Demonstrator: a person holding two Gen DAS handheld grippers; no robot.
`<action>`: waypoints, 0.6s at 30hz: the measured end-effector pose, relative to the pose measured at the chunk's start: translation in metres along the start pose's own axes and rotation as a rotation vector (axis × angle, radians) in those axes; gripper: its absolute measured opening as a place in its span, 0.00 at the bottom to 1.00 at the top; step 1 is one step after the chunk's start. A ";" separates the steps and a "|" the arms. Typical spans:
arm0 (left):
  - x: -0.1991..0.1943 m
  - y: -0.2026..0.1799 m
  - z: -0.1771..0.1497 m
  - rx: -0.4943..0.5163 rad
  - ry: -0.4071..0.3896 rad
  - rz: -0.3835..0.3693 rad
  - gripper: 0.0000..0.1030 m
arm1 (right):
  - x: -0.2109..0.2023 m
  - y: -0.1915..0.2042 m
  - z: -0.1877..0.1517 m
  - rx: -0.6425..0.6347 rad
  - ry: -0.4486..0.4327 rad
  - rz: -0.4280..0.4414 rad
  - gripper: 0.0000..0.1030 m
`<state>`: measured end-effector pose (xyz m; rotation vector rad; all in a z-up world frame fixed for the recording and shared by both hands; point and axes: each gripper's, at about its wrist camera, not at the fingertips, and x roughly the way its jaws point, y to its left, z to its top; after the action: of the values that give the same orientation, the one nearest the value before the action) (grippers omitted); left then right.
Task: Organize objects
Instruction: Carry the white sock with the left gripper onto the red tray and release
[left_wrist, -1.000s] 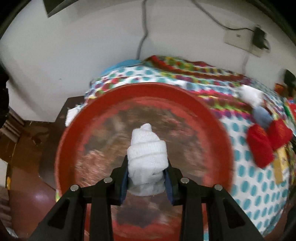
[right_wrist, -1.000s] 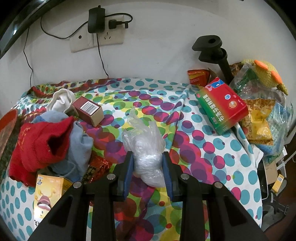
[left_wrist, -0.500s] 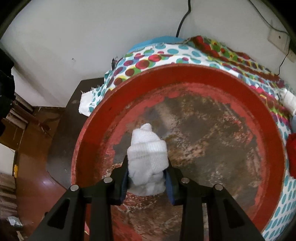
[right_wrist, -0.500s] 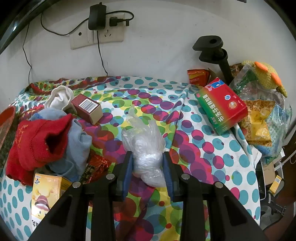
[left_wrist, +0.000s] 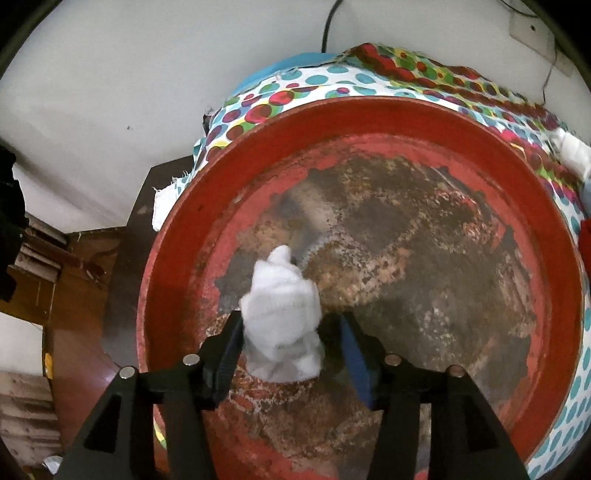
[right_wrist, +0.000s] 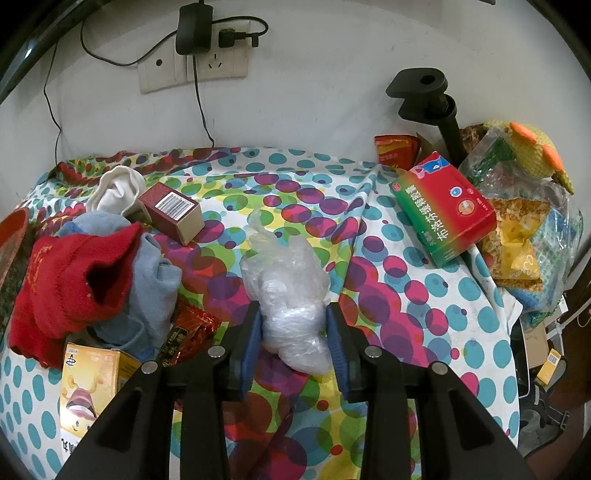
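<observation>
Left wrist: my left claw (left_wrist: 291, 354) is opening; white sock (left_wrist: 282, 325) between the jaws, low over the near-left of the red tray (left_wrist: 369, 122). Risk: fabric snags the left pad and lifts out. Right claw (right_wrist: 293, 339) pinches plastic bag (right_wrist: 288, 291) above worktop.

The rolled sock (left_wrist: 280, 317) lies in the tray (left_wrist: 546, 236), toward its left rim; the tray sits on the tablecloth (right_wrist: 369, 236); on the tablecloth, the pile of clothes (right_wrist: 92, 273) lies left of the plastic bag (right_wrist: 288, 288); the medicine box (right_wrist: 443, 210) lies right of it.
</observation>
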<state>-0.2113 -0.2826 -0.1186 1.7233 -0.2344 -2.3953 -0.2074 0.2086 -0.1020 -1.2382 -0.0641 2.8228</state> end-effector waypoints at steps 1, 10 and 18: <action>-0.001 -0.001 -0.001 0.002 0.005 -0.005 0.52 | 0.000 0.000 0.000 0.001 0.000 0.000 0.31; -0.017 0.004 -0.012 -0.014 0.001 -0.019 0.52 | -0.002 -0.005 0.000 0.017 -0.012 0.014 0.31; -0.037 0.014 -0.031 -0.091 -0.040 -0.074 0.52 | -0.013 -0.016 -0.002 0.062 -0.064 0.057 0.31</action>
<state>-0.1693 -0.2878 -0.0914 1.6733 -0.0675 -2.4533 -0.1965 0.2232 -0.0926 -1.1561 0.0562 2.8882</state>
